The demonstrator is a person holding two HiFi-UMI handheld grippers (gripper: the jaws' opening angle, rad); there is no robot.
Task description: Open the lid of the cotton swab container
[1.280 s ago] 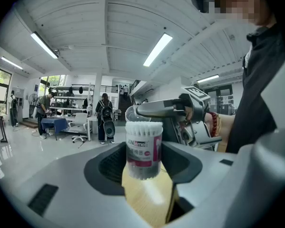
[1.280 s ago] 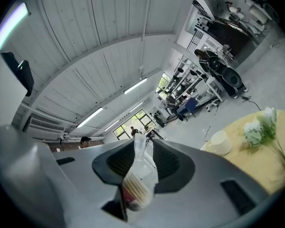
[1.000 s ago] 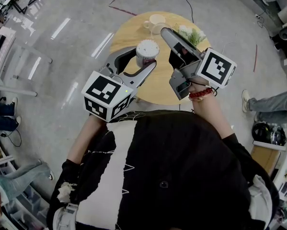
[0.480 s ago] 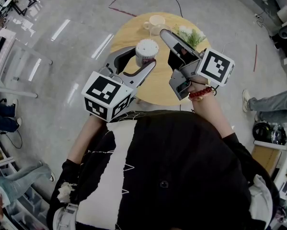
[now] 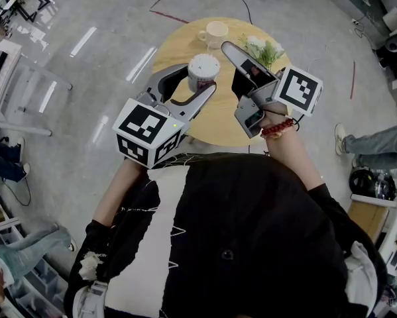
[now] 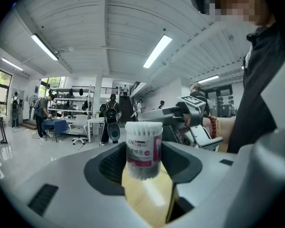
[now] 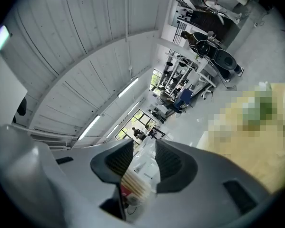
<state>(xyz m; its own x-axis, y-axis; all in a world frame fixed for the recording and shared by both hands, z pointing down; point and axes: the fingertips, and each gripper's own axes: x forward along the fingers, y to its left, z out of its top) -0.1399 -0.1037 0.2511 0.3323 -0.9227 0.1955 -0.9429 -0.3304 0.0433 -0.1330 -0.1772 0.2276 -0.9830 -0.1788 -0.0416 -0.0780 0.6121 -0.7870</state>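
The cotton swab container (image 6: 143,146) is light, thin, slick plastic, and its swab tips stand bare at the top, so we judge a mid-body grip best, kept upright. The left gripper (image 5: 197,81) has its jaws half spread and pinching the container there, above the desk (image 5: 218,121). The right gripper (image 7: 143,163) has just been opening its jaws; the clear lid (image 7: 146,170) sits between them, touching both pads.

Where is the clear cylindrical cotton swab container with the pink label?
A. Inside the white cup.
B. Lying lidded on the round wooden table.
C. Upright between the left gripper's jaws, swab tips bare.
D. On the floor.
C: the left gripper view shows the clear cotton swab container upright, clamped in the left gripper, its white swab tips uncovered.
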